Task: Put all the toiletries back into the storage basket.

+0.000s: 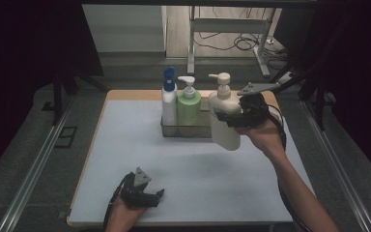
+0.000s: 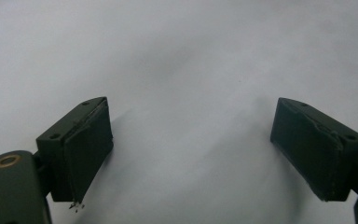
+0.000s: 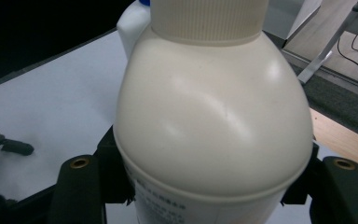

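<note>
The right gripper (image 1: 232, 117) pinches a cream pump bottle (image 1: 223, 116) by its body just below the shoulder, and in the right gripper view the jaws press on either side of the bottle (image 3: 209, 126), whose rounded shoulder and ribbed collar rise straight ahead of the camera. In the high view the bottle hangs upright off the white mat (image 1: 125, 159), at about four o'clock from a clear rectangular tray (image 1: 186, 129) that stands toward twelve o'clock on the mat. Its base appears to be clear of the surface, though the angle makes this hard to confirm. In the tray stand a white bottle with a blue cap (image 1: 168, 99) and, touching it at three o'clock, a green pump bottle (image 1: 189, 104); the tray's right-hand end is bare. The cream bottle sits just beside that end, partly overlapping the tray's near corner from this camera. The left gripper (image 1: 150, 196) rests at seven o'clock on the mat, near its front edge and well apart from the tray, its jaws spread wide with nothing between them; the left gripper view looks past them onto plain white mat (image 2: 182, 70).
</note>
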{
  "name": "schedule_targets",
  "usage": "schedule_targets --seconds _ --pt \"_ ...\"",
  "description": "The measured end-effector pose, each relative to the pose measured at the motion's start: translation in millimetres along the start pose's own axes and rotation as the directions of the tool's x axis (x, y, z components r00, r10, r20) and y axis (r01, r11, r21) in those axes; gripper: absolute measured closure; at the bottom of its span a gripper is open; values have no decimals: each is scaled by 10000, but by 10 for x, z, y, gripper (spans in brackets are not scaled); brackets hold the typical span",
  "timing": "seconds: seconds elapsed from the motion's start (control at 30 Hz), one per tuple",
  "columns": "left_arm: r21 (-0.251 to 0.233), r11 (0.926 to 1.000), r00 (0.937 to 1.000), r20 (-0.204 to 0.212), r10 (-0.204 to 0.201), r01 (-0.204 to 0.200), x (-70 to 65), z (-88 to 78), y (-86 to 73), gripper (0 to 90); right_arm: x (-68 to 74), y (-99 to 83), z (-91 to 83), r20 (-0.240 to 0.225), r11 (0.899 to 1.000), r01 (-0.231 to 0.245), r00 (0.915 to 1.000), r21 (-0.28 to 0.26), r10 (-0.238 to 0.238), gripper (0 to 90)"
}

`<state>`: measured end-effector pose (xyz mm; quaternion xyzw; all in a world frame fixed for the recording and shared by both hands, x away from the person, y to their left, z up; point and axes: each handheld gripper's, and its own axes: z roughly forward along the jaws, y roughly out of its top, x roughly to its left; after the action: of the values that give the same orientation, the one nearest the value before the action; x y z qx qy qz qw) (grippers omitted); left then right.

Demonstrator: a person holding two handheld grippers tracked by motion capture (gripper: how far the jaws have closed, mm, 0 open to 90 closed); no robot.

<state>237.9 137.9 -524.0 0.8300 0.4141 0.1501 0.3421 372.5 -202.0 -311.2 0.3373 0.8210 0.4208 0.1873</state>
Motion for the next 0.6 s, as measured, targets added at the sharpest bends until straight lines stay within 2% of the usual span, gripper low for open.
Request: schedule_targets --seconds 0.17,0.6 --pt "-5 10000 10000 -1 -9 9 0 0 0 124 -104 51 99 178 9999 -150 9997 -9 150 365" --pt "-4 10000 10000 1 -6 6 0 0 0 124 -245 161 247 451 9993 -291 9985 -237 301 365"
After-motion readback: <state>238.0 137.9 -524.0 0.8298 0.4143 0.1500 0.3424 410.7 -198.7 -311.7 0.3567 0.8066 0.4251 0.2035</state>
